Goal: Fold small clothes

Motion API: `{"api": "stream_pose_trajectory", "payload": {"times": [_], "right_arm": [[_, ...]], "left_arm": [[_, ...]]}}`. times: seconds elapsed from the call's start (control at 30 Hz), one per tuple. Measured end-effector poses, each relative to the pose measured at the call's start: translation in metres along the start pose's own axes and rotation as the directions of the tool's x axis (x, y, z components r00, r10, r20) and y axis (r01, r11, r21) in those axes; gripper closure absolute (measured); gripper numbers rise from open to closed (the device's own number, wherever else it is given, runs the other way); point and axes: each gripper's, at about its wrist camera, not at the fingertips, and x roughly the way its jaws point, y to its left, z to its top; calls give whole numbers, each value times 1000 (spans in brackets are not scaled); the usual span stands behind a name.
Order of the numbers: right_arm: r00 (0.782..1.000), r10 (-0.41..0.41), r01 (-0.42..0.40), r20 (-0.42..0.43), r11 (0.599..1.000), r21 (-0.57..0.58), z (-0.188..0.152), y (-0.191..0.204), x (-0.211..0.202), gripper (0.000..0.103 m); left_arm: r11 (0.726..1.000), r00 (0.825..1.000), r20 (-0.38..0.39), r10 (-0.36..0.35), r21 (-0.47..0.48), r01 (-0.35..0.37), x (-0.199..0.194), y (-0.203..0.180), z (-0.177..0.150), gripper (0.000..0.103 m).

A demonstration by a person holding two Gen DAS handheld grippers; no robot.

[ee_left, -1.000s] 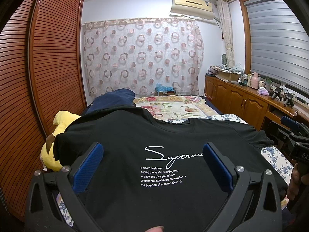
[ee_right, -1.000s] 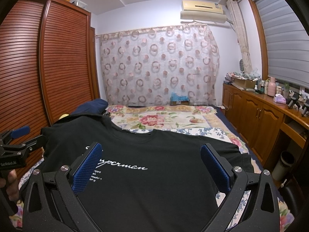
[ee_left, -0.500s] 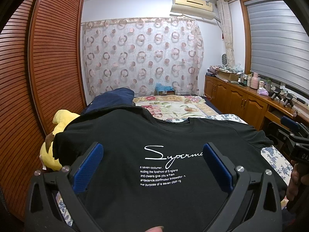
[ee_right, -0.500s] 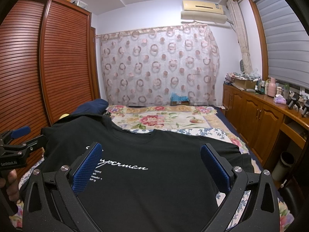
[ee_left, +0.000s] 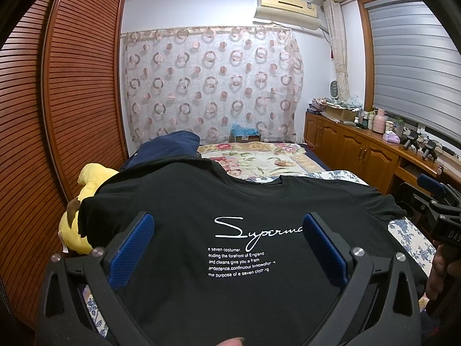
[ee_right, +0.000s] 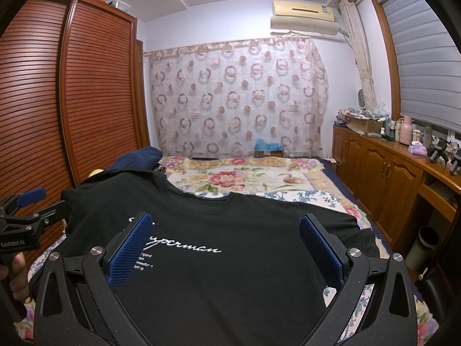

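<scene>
A black T-shirt (ee_left: 230,201) with white "Superman" script lies spread flat on the bed, front up, collar toward the far end. It also fills the near part of the right wrist view as the same black T-shirt (ee_right: 245,230). My left gripper (ee_left: 227,227) hovers open above the shirt's left half, blue pads wide apart with nothing between them. My right gripper (ee_right: 224,227) hovers open above the right half, also holding nothing. Each gripper shows at the edge of the other's view, held by a hand.
A floral bedspread (ee_right: 245,176) covers the bed beyond the shirt. A yellow plush toy (ee_left: 83,201) and a navy pillow (ee_left: 170,144) lie at the left by the slatted wardrobe (ee_left: 57,115). Wooden cabinets (ee_right: 389,178) with clutter line the right wall.
</scene>
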Motion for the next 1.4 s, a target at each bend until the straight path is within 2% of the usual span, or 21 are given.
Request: {"api": "stream_pose_trajectory", "payload": {"times": [0.43,0.7,1.03,1.4], "right_arm": [[1000,4,-4,-1,1000,2,1,2,0,0],[1000,7,-7,-4,1000,2,-2,-1,0,0],[997,43,-43,-57,999,-1,-13,6,22,0],[988,83,-88,-130,996,-33,-28,17,41,0]], "left_arm": [[1000,1000,-1,-2,-1,2,0,1,0,0],[1000,1000,-16,-8,1,8,5,-12,-12,0],[1000,993,-116,-17,-19,15,25,5,-23,0],[999,979,-203,17,-25,-22,44,24,-44,0]]}}
